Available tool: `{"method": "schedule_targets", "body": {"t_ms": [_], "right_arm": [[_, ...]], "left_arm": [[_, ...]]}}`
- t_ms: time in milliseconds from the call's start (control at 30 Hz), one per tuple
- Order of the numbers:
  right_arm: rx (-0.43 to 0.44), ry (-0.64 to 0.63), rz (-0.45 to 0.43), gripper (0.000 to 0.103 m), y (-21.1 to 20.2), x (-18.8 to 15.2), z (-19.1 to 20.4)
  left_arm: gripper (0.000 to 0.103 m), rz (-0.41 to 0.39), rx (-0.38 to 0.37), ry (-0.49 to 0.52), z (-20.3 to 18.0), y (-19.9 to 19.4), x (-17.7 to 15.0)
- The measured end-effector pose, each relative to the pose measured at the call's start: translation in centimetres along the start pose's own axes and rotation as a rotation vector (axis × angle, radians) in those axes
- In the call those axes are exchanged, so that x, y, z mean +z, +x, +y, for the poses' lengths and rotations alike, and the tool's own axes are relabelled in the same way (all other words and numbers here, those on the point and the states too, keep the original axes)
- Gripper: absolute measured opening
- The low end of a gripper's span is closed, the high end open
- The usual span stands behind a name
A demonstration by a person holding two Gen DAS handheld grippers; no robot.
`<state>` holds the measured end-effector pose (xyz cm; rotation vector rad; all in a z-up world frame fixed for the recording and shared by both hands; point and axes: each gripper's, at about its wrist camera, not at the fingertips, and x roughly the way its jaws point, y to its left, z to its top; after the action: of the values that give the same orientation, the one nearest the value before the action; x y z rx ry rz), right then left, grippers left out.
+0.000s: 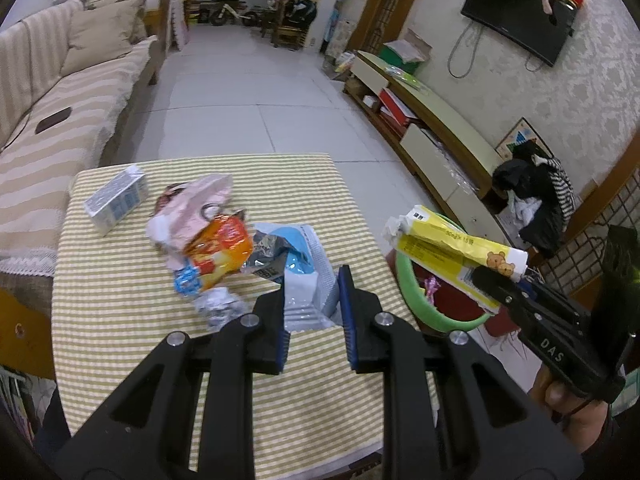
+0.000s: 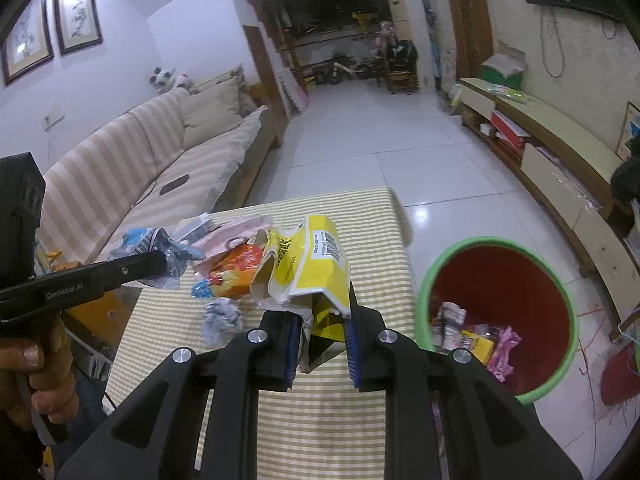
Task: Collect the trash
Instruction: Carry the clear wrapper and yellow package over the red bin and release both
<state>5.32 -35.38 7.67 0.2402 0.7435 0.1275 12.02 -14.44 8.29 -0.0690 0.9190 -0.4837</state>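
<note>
My left gripper [image 1: 313, 295] is shut on a silver and blue foil wrapper [image 1: 298, 276] just above the striped table [image 1: 120, 320]; it also shows in the right wrist view [image 2: 160, 256]. My right gripper [image 2: 322, 320] is shut on a crumpled yellow package [image 2: 308, 268], held beside the table near the red bin with a green rim [image 2: 500, 280]. In the left wrist view the yellow package [image 1: 448, 248] hangs over the bin [image 1: 412, 280]. More trash lies on the table: an orange snack bag [image 1: 220, 248], a pink wrapper [image 1: 192, 204], a crumpled paper ball [image 1: 220, 306] and a small white carton [image 1: 116, 200].
The bin holds several wrappers [image 2: 480, 340]. A striped sofa [image 1: 60, 100] stands to the left of the table. A low TV cabinet [image 1: 432, 128] runs along the right wall. Tiled floor [image 1: 260, 80] stretches beyond the table.
</note>
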Motion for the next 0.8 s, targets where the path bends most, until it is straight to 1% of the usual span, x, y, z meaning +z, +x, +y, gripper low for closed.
{"method": "schedule_targets", "body": {"t_ms": [100,400,800], "right_arm": [[-0.022,0.021,-0.008,0.019,-0.4,0.0,-1.4],[-0.102,0.105,-0.027,0.019,-2.0,-0.1,-6.7],[-0.195,0.196,-0.037,0.019,-3.4,-0.6,-12.9]], "left_arm": [[0.020,0.007,-0.021,0.019,-1.3,0.7,0.4],[0.020,0.028,-0.100,0.099,-6.6,3.5,1.9],[0.020,0.081,-0.191,0.186,-13.2,8.0,2.9]]}}
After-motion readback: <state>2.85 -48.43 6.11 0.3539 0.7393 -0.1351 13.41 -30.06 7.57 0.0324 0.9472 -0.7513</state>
